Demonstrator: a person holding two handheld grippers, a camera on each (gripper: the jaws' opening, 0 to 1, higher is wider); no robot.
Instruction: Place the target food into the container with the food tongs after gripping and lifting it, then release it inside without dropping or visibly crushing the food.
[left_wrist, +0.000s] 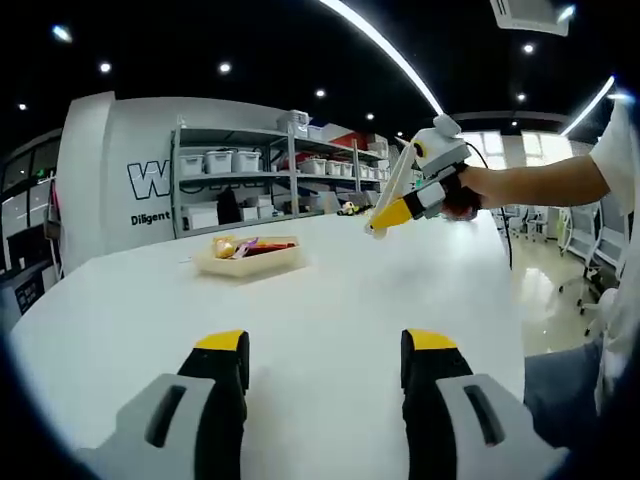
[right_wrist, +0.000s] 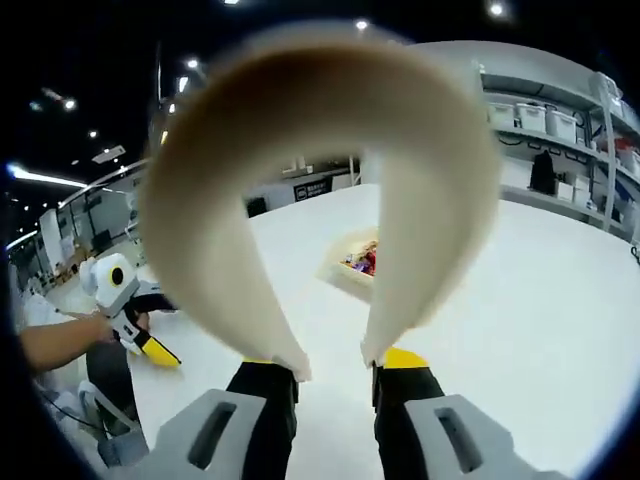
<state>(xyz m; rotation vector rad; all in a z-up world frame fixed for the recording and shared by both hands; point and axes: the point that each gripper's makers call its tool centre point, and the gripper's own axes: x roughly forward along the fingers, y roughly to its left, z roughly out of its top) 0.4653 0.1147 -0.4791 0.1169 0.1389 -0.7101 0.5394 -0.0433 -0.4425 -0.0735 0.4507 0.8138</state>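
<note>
A shallow beige tray (left_wrist: 248, 262) sits on the white table (left_wrist: 330, 290) ahead of my left gripper (left_wrist: 326, 352), holding yellow and red food pieces (left_wrist: 240, 247). The left gripper's jaws stand wide apart with nothing between them. To the upper right, a person's hand holds my right gripper (left_wrist: 388, 216) above the table, shut on cream food tongs (left_wrist: 398, 182). In the right gripper view the tongs (right_wrist: 430, 190) arch as a big loop over my right gripper (right_wrist: 332, 372), both ends between its jaws. Through the loop lies the tray (right_wrist: 352, 268). My left gripper (right_wrist: 158, 350) is at the left.
Metal shelves (left_wrist: 270, 170) with white bins stand against the wall beyond the table's far edge. The person's arm (left_wrist: 545, 180) and body are at the right. The table edge (left_wrist: 515, 300) drops off on the right, with chairs (left_wrist: 580, 240) past it.
</note>
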